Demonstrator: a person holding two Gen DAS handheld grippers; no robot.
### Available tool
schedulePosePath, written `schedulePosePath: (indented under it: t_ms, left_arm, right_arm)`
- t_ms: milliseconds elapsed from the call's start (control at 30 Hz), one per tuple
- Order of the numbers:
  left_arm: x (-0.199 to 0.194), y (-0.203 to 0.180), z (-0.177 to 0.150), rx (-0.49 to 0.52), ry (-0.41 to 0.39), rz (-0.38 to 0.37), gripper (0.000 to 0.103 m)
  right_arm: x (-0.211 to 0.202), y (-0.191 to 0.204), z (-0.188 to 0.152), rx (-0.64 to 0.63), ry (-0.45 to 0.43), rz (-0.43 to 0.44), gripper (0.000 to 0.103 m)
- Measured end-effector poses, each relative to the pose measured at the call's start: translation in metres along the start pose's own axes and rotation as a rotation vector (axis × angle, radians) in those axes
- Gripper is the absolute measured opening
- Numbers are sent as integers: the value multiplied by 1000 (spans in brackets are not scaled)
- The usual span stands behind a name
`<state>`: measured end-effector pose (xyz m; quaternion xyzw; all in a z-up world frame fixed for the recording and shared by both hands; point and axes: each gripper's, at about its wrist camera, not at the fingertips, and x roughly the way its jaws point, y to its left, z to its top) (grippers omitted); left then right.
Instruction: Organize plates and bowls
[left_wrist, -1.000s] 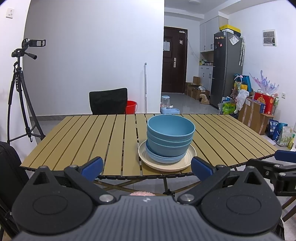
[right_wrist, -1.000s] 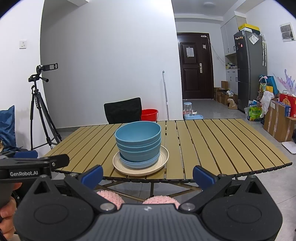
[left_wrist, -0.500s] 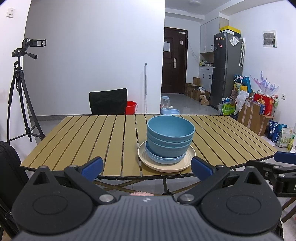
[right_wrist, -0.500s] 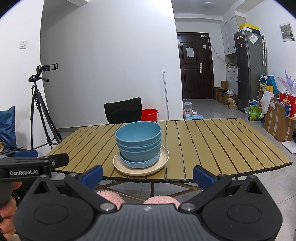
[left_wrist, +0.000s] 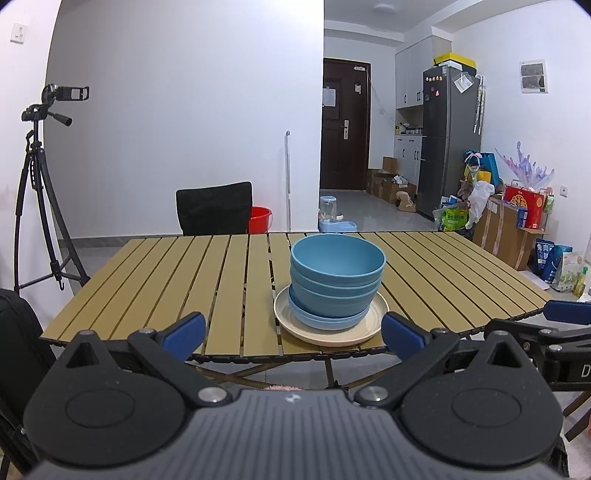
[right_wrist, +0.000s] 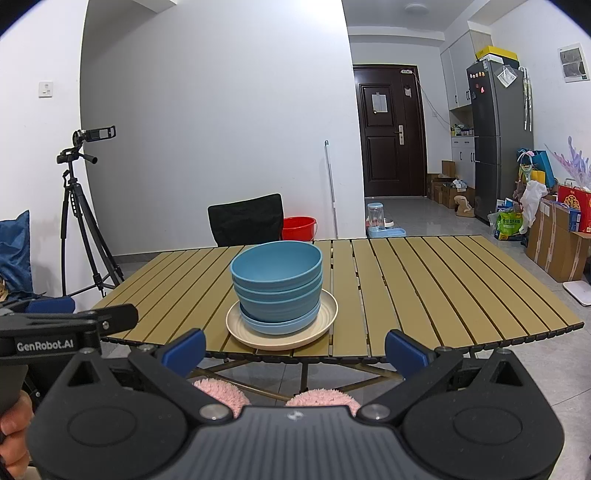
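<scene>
A stack of blue bowls (left_wrist: 337, 280) (right_wrist: 277, 286) sits nested on a cream plate (left_wrist: 373, 328) (right_wrist: 327, 325) near the front edge of the slatted wooden table (left_wrist: 166, 280) (right_wrist: 424, 288). A paler blue dish lies at the bottom of the stack. My left gripper (left_wrist: 293, 332) stands open in front of the table, short of the plate, with nothing between its fingers. My right gripper (right_wrist: 295, 349) is open too, also held back from the table edge and empty.
A black chair (left_wrist: 214, 212) stands behind the table with a red bucket (left_wrist: 260, 219) beside it. A camera tripod (left_wrist: 35, 192) is at the left. Boxes and bags (left_wrist: 517, 225) line the right wall by a fridge (left_wrist: 448, 140). Pink slippers (right_wrist: 221, 393) show below.
Both grippers have drifted very slightly; the stack looks almost the same in each view. Nothing was taken hold of or let go.
</scene>
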<state>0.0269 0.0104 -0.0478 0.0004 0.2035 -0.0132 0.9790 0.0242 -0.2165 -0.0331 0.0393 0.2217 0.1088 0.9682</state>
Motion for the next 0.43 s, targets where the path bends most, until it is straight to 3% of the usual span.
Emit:
schedulePosePath:
  t_ms: [433]
  left_arm:
    - [1, 3, 0, -8, 13, -7, 103]
  right_arm:
    - [0, 0, 0, 0, 0, 0, 103]
